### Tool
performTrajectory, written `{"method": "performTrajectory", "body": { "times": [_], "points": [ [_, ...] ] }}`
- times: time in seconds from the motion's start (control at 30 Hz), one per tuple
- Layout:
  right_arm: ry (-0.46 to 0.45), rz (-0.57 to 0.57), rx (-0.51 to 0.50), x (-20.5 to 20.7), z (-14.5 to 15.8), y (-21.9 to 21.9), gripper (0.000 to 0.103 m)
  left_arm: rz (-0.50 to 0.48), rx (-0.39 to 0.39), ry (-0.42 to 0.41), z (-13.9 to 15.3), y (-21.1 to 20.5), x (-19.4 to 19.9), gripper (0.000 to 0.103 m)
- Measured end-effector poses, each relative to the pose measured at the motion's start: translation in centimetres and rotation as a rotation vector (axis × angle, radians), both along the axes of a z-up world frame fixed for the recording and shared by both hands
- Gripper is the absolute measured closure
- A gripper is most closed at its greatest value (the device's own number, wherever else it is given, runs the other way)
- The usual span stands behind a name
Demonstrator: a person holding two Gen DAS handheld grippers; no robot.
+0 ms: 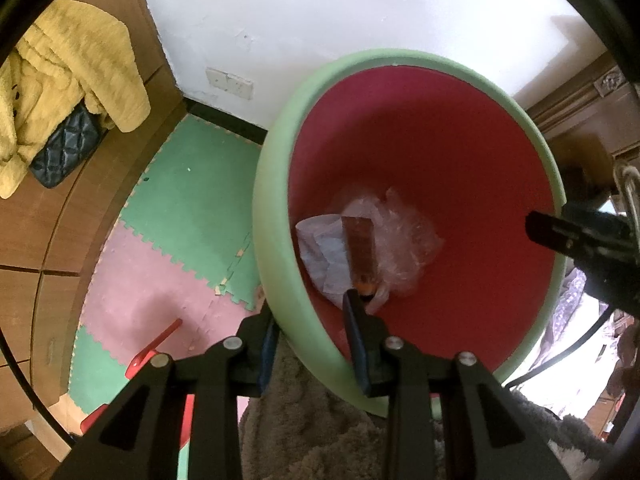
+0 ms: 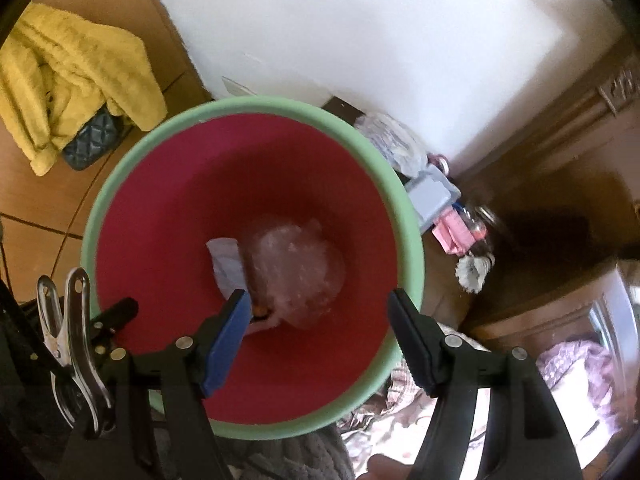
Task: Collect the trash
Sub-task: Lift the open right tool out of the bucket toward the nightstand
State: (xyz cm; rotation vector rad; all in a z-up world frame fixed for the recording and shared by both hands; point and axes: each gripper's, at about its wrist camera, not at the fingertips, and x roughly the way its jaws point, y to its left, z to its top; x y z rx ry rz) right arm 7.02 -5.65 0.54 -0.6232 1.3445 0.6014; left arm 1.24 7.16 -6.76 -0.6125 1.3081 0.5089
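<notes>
Our left gripper [image 1: 310, 324] clamped the green-rimmed bin [image 1: 276, 184]; our right gripper [image 2: 320, 312] gaped above the trash [image 2: 296, 268].

Both fisheye views bend straight lines and darken into black corners. Soft daylight washes the white wall [image 1: 360, 20] evenly, and a window patch at the left view's lower right blows out. The right view is blurred, smearing the clutter beside the green-rimmed red bucket [image 2: 256, 106].
</notes>
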Motion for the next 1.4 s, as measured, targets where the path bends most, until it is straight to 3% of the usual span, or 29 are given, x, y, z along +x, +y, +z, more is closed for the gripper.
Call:
{"method": "performTrajectory", "body": {
  "times": [0.4,0.73,0.83,1.4],
  "points": [
    [-0.078,-0.073,-0.04,2.1,0.8,-2.6,0.031,-0.002,0.0,0.002,0.1,0.1,0.2,0.07],
    [-0.021,-0.182,-0.074,4.4,-1.3,-6.1,0.031,0.02,-0.004,0.031,-0.4,0.2,0.7,0.071],
    [0.004,-0.207,-0.063,5.1,-1.6,-7.1,0.023,0.027,0.003,0.04,-0.4,0.1,0.9,0.072],
    [0.081,-0.21,-0.019,7.2,-2.5,-9.3,0.017,0.096,0.019,0.066,-0.8,0.2,2.0,0.074]
  ]
}}
